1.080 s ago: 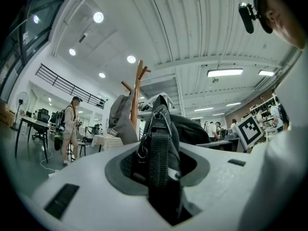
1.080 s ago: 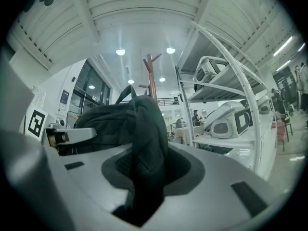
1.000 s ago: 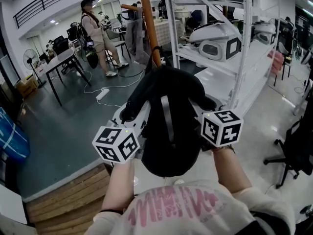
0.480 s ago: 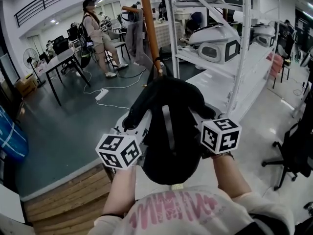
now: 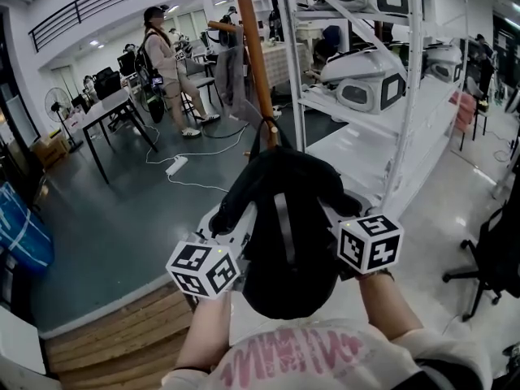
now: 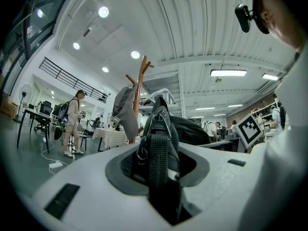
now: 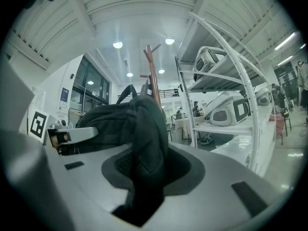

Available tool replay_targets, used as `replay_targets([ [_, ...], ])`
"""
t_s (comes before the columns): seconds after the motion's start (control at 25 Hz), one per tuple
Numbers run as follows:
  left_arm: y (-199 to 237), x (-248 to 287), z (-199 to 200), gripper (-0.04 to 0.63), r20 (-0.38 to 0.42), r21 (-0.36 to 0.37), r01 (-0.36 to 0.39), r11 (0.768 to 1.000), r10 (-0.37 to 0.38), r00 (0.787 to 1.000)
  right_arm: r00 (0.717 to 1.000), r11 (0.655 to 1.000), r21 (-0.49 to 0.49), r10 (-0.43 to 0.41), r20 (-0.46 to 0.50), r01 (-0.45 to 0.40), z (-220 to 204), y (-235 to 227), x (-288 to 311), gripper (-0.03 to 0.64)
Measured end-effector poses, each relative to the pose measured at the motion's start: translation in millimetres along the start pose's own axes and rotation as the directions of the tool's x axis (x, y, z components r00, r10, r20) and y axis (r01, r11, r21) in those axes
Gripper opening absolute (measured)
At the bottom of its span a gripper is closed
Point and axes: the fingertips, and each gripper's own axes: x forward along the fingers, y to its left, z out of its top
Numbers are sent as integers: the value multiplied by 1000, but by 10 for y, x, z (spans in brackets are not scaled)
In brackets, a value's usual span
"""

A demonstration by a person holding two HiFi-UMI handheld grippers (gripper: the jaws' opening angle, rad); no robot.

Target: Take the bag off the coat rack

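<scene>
Holding the bag (image 5: 284, 218) dead centre of head view: black, slumped, slung between both tongs just in front of chest. Clamped w/ left gripper (image 6: 161, 186) on bag's webbing strap (image 6: 160, 153), metal ring just above the jaws. Clamped w/ right gripper (image 7: 144, 186) on a thick fold of bag fabric; no strap seen on that side. Pointing roughly level w/ both, bag bulk bulging up over them.

Just past bag at 12 o'clock: coat rack (image 5: 253, 55), orange-brown pole, w/ bag's top loop (image 5: 262, 132) right against it. Can't tell if loop is clear of a peg or hooked: too small, partly hidden. Looks mostly free, so prob. near end of task.

Risks from here:
- If hooked: dragging the pole by pulling back toward chest, maybe tipping rack and shaking off grey garment (image 5: 231, 67) hung at 11 o'clock.
- Right side: pinching soft fabric only, so likely to creep out under bag's wt, then a sudden drop onto one strap and a swing.
- Left side: smooth webbing, apt to slide thru jaws till ring jams.
- Swinging toward 2 o'clock: knocking white shelving (image 5: 406, 96), near bag.
- At 7 o'clock: edge of wooden step (image 5: 114, 331); stepping back blind w/ bag blocking view down = trip.
</scene>
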Motion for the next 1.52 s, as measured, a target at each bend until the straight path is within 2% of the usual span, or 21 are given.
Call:
replay_targets([
  [0.52, 45, -19, -148, 118, -29, -3, -10, 1000, 10, 1000, 999, 1000, 20, 14, -29, -13, -182, -9, 74, 123],
  [1.04, 109, -99, -772, 110, -126, -66, -50, 997, 41, 991, 988, 999, 53, 10, -154, -2, -821, -49, 49, 126],
  [1.52, 57, -169, -1166, 101, -195, -70, -96, 993, 80, 977, 969, 997, 75, 24, -248, -5, -1282, -81, 17, 126],
])
